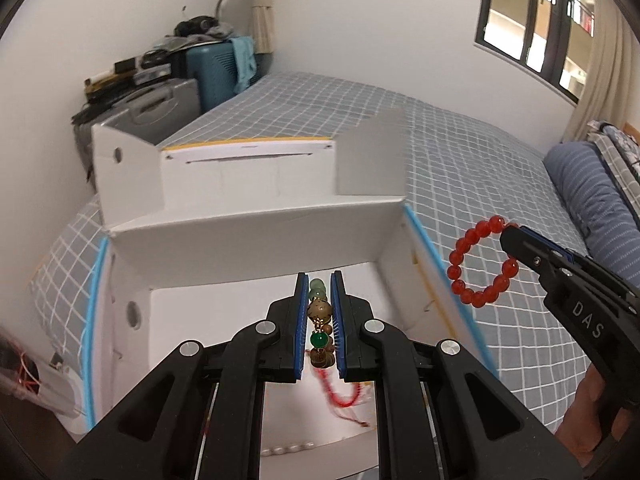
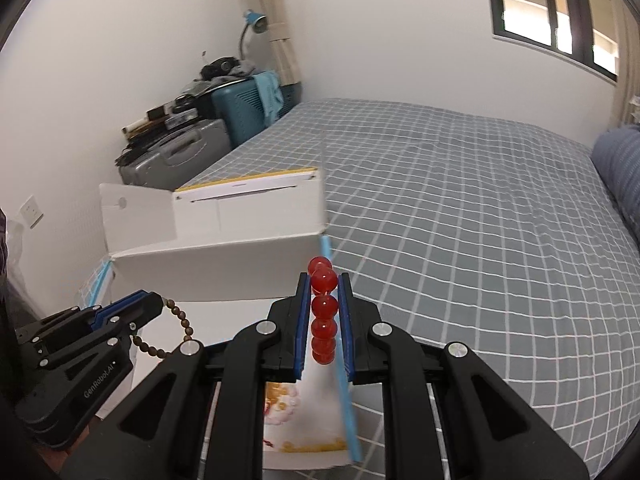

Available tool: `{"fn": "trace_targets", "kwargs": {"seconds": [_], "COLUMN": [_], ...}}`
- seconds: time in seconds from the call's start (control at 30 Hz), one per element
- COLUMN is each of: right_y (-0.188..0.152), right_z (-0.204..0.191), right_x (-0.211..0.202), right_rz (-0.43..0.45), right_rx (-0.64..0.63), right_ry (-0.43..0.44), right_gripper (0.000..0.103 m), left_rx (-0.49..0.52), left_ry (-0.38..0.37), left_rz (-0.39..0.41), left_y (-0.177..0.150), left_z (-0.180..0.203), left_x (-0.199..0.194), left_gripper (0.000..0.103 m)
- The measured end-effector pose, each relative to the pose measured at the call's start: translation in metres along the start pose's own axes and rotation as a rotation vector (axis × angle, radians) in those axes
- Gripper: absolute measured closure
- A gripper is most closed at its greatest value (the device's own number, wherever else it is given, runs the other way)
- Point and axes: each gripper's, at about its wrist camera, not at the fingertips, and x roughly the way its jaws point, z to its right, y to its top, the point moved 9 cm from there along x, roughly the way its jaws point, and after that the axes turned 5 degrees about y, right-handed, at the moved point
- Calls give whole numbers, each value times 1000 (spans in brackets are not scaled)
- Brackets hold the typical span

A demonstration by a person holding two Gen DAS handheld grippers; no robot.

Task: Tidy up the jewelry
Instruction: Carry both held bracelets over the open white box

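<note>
My left gripper [image 1: 320,280] is shut on a brown wooden bead bracelet [image 1: 319,312] with green beads, held above the open white box [image 1: 248,248]. In the right wrist view that gripper [image 2: 154,300] shows at lower left with the bracelet's brown beads [image 2: 185,326] hanging from it. My right gripper [image 2: 324,280] is shut on a red bead bracelet [image 2: 324,312], over the box's right edge. The left wrist view has the right gripper [image 1: 507,232] at the right, the red bracelet [image 1: 480,260] dangling as a ring over the bed. Red-corded and pearl pieces [image 1: 344,392] lie inside the box.
The white box stands on a grey checked bed [image 2: 460,220], with its lid [image 1: 248,176] raised behind. Yellow and pale bead pieces [image 2: 280,400] lie in the box. Suitcases [image 2: 188,148] are stacked by the far wall. A blue pillow [image 1: 588,200] lies at right.
</note>
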Motion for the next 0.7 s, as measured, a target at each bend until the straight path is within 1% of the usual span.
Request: {"fn": "trace_targets", "kwargs": {"seconds": [0.2,0.27,0.33,0.53,0.7], "right_y": [-7,-13,-21,-41,-59], "right_z": [-31,-42,-48,-59,-57], "right_x": [22,33,42,67,84], "right_rz": [-26,-47,-62,-118,-172], "right_rx": [-18,-23,-38,-55,-39], "right_ry": [46,63,55,49,48], "right_gripper": [90,90,90,90,90], "left_rx": [-36,-46,-52,-75,-86], "left_ry": [37,36,37,74,92], "left_rz": [-11,-25,-38,-84,-139], "left_y": [-10,-17,-23,-44,-63], "left_z": [-35,-42,-50,-72,-82], "left_x": [0,2,6,23,41], "left_gripper": [92,92,92,92,92]}}
